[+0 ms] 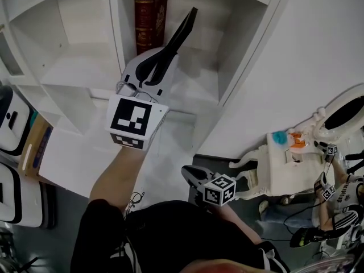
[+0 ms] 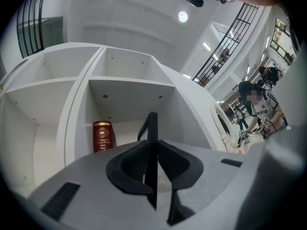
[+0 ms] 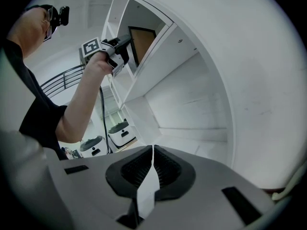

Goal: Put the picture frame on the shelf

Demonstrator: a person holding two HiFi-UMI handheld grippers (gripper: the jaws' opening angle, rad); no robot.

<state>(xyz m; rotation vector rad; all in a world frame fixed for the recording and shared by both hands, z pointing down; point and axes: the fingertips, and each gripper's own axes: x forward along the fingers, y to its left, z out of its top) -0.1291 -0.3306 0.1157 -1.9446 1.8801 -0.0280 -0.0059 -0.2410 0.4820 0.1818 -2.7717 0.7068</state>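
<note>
My left gripper [image 1: 161,61] is raised in front of the white shelf [image 1: 85,81] and is shut on the black picture frame [image 1: 181,32]. In the left gripper view the frame [image 2: 152,147] stands edge-on between the pads, aimed at the compartment with a dark red book [image 2: 103,135]. In the right gripper view the frame [image 3: 141,42] shows its brown back at the shelf opening, held by the left gripper [image 3: 123,49]. My right gripper [image 1: 190,174] hangs low by my body, shut with nothing in it; its jaws [image 3: 152,152] meet in its own view.
The red book [image 1: 151,17] stands at the left of the upper middle compartment. White bins [image 1: 11,124] sit at the far left. A white ornate cabinet [image 1: 290,166] stands at the right, with people [image 2: 256,111] behind it.
</note>
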